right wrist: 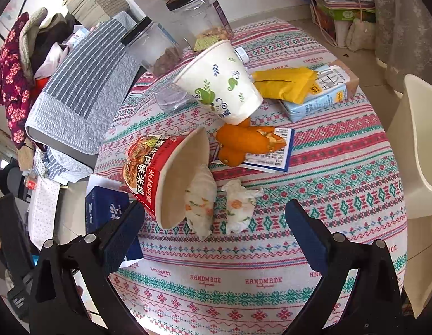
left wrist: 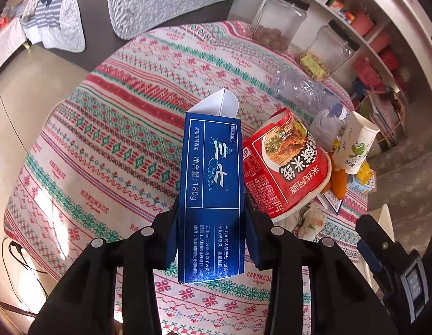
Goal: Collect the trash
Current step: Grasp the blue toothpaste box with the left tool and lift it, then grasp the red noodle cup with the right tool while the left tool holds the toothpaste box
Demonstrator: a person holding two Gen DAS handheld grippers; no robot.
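My left gripper [left wrist: 211, 223] is shut on a blue toothpaste box [left wrist: 210, 184], its pads pressed on the long sides; the box's white end flap is open, above the patterned tablecloth [left wrist: 118, 139]. Right of it lies a tipped red noodle cup [left wrist: 283, 162]. In the right wrist view my right gripper [right wrist: 216, 212] stands open above the cloth, nothing held. Just ahead of its fingers lie two crumpled floral tissues [right wrist: 238, 203], one [right wrist: 200, 203] partly inside the noodle cup [right wrist: 154, 167]. The blue box [right wrist: 107, 206] shows at the left.
Further back lie orange peel [right wrist: 241, 142] on a leaflet [right wrist: 274, 156], a tipped paper cup [right wrist: 221, 83], a yellow wrapper [right wrist: 285, 83], a pale blue carton [right wrist: 322, 89], a crushed plastic bottle [left wrist: 308, 89] and two jars [right wrist: 193, 14]. A cream chair [right wrist: 420, 145] stands right of the table.
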